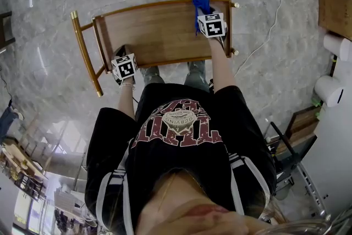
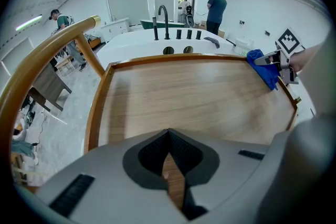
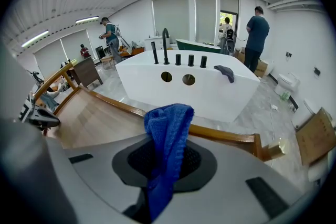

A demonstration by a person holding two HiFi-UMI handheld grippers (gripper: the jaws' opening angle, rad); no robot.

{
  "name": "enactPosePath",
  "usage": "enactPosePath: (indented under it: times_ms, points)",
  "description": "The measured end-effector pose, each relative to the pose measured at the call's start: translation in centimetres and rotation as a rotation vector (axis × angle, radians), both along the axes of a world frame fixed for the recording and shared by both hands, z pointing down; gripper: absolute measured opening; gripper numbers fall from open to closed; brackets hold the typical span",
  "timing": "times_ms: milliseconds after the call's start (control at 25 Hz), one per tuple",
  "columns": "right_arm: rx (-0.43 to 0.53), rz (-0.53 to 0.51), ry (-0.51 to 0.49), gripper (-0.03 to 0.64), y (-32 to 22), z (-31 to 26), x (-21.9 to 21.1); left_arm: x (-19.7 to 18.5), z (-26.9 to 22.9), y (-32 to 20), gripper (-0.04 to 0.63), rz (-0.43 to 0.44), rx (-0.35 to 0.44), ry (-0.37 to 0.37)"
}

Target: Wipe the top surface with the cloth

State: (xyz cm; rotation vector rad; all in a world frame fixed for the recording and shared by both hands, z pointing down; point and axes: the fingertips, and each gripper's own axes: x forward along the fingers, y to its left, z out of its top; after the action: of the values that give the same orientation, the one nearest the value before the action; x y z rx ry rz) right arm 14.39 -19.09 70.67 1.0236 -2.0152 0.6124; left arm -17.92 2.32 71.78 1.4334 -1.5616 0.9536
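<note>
My right gripper (image 3: 164,161) is clamping the blue cloth (image 3: 169,126), which is bunching out of the jaws just ahead of them, at the far right corner of the counter (image 1: 159,30) by its raised rim (image 1: 165,4). I'm judging the wipe is barely starting. Next I'm needing to press the cloth flat and sweep left, toward my left gripper (image 2: 169,168). Its jaws are sitting together on nothing, over the near edge. Inside that rim I'm seeing only the cloth.
</note>
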Motion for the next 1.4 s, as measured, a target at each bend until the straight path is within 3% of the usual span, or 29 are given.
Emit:
enactPosePath:
  times_ms: [160, 280, 440, 560, 640, 760, 1000, 1400]
  points:
    - [-0.004, 0.037, -0.002, 0.057, -0.3, -0.2, 1.5, -0.2, 0.0, 0.1, 0.049, -0.004, -0.022, -0.004]
    - [-0.015, 0.065, -0.015, 0.055, -0.3, -0.2, 2.0, 1.5, -0.7, -0.9, 0.049, 0.051, -0.010, -0.001]
    - [-0.011, 0.071, -0.023, 0.057, -0.3, -0.3, 2.2, 10.3, -1.8, -3.8, 0.048, 0.260, 0.046, 0.117]
    - [-0.010, 0.070, -0.024, 0.057, -0.4, -0.2, 2.2, 16.6, -1.4, -4.8, 0.048, 0.364, 0.014, 0.206]
    - [-0.010, 0.069, -0.020, 0.057, -0.5, -0.1, 2.3, 18.9, -0.6, -4.5, 0.048, 0.414, -0.033, 0.210]
    - [-0.014, 0.070, -0.008, 0.055, -0.8, -0.1, 2.6, 19.5, -0.1, -4.4, 0.049, 0.437, -0.047, 0.178]
    - [-0.010, 0.059, 0.028, 0.057, -0.8, -0.1, 4.6, 19.5, 0.1, -4.3, 0.049, 0.430, -0.081, 0.180]
    - [-0.008, 0.164, 0.068, 0.055, -1.4, -0.3, 10.2, 19.7, 0.0, -4.1, 0.049, 0.420, -0.094, 0.193]
